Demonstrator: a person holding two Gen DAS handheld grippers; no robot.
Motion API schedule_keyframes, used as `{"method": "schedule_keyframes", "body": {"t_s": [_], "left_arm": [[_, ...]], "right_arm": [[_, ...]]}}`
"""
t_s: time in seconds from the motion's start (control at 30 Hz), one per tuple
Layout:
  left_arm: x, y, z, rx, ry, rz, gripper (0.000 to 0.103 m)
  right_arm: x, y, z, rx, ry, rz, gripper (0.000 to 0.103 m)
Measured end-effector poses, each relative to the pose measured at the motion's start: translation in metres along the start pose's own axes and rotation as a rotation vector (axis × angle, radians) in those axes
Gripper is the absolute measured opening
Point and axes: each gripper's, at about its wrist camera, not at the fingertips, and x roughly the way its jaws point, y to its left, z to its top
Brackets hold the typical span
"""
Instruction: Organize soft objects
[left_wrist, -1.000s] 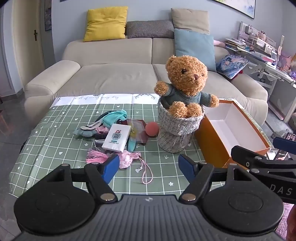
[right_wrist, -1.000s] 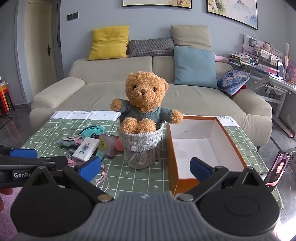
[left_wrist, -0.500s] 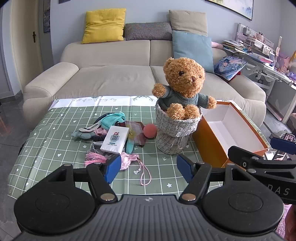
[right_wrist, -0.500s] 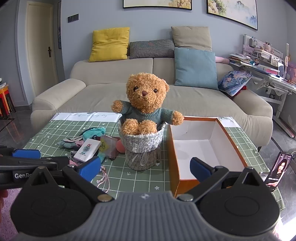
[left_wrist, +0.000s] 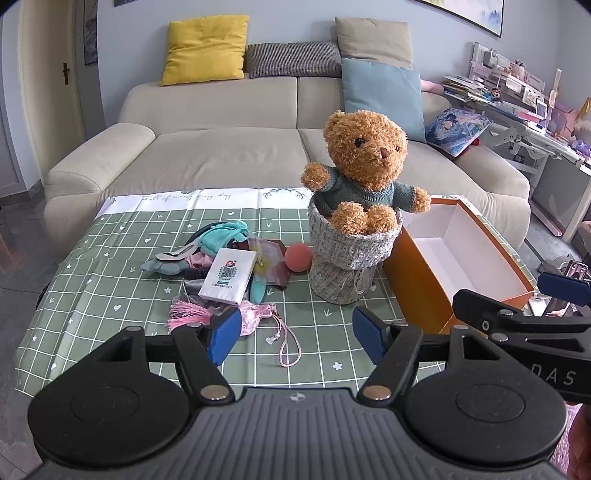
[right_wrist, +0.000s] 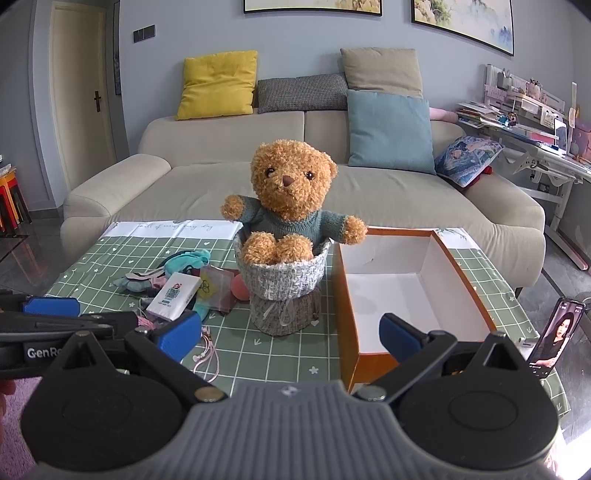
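Two grippers hang side by side over the near edge of the table (left_wrist: 110, 254), both tilted down toward it. Left gripper (left_wrist: 295, 332): jaws spread wide, nothing between the blue pads, pink pouch (left_wrist: 255, 317) just beyond its left pad. Right gripper (right_wrist: 291, 332): jaws likewise released and empty, aimed between the grey woven basket (right_wrist: 284, 280) and the orange box (right_wrist: 413, 291).

Teddy bear (right_wrist: 288, 206) sits upright in the basket, mid-table, feet over the rim, arms out. Box stands just right of the basket, open; interior white and bare.

Left of the basket: a loose heap of teal cloth (left_wrist: 221, 236), a white tissue pack (left_wrist: 229, 277) on top, an orange-red ball (left_wrist: 298, 257) touching or nearly touching the basket; cannot tell which.

A phone (right_wrist: 557, 336) stands propped near the table's right edge.
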Motion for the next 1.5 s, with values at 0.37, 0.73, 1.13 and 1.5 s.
{"method": "schedule_keyframes", "body": {"t_s": [0.37, 0.73, 1.13, 1.5], "left_arm": [[0.0014, 0.0006, -0.0011, 0.000, 0.001, -0.001, 0.081], [0.0017, 0.0003, -0.0018, 0.002, 0.002, 0.000, 0.081], [0.0017, 0.0001, -0.0021, 0.004, 0.003, 0.000, 0.081], [0.0017, 0.0002, -0.0022, 0.003, 0.004, 0.001, 0.081]], "right_arm": [[0.0030, -0.0008, 0.0000, 0.004, 0.011, 0.002, 0.100], [0.0035, -0.0016, -0.0010, 0.008, 0.015, 0.003, 0.100], [0.0056, -0.0015, -0.0011, 0.010, 0.019, 0.003, 0.100], [0.0054, -0.0017, -0.0009, 0.010, 0.020, 0.003, 0.100]]}}
